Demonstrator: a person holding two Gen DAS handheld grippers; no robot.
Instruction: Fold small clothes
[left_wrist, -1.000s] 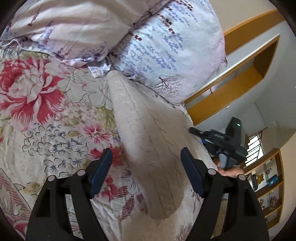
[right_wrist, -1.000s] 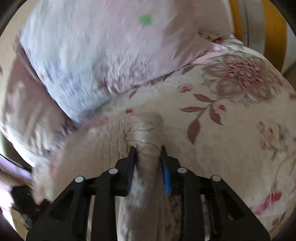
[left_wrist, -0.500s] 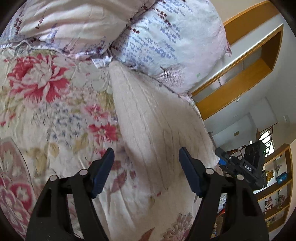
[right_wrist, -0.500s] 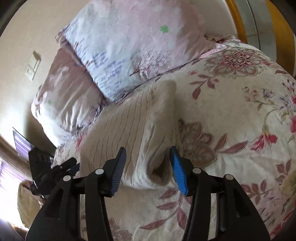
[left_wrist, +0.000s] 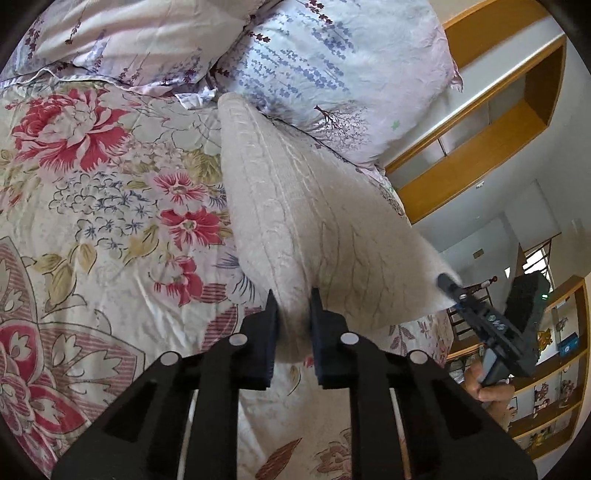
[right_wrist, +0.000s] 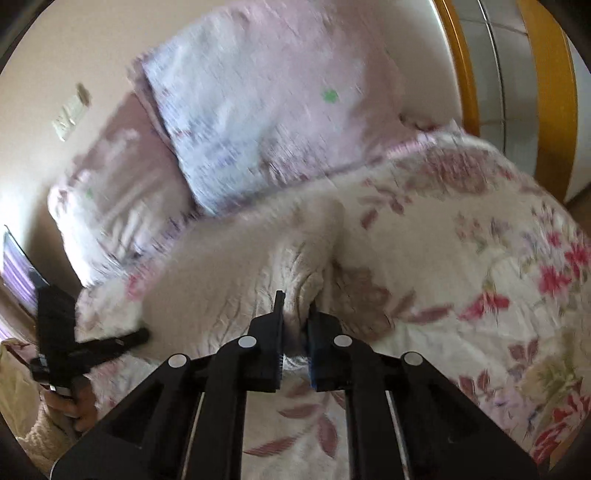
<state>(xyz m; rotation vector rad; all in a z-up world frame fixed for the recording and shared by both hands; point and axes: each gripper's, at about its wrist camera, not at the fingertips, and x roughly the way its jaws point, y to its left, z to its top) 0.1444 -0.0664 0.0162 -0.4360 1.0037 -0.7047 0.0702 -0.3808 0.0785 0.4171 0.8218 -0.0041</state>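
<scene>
I have the left gripper (left_wrist: 291, 306) closing on the near corner of the knit (left_wrist: 295, 206), with the cloth already bunched between its pads. The right gripper (right_wrist: 295, 314) is clamped on the other near corner, so the near hem is strung between my two tools. In the left view the right gripper's tip (left_wrist: 448, 284) bites the far end of that hem. In the right view the left gripper (right_wrist: 140, 336) sits at its own end of the same edge.

I hold the two corners like this because, as I judge it, the next fold means carrying this hem over the body of the garment. A grip at both ends keeps the edge taut and square, so it should not sag in the middle.

The knit lies on the bed (left_wrist: 92, 221), on the flowered quilt, toward the side of the bed that the right gripper works from. Its far end butts against the lower edge of the pillow (left_wrist: 332, 74) at the head of the bed.

Its long axis runs from my grippers up toward the pillows, and the ribs run the same way. The near end is the wider one in the left view, tapering to a narrow rounded end at the pillow, though the lens may exaggerate that
</scene>
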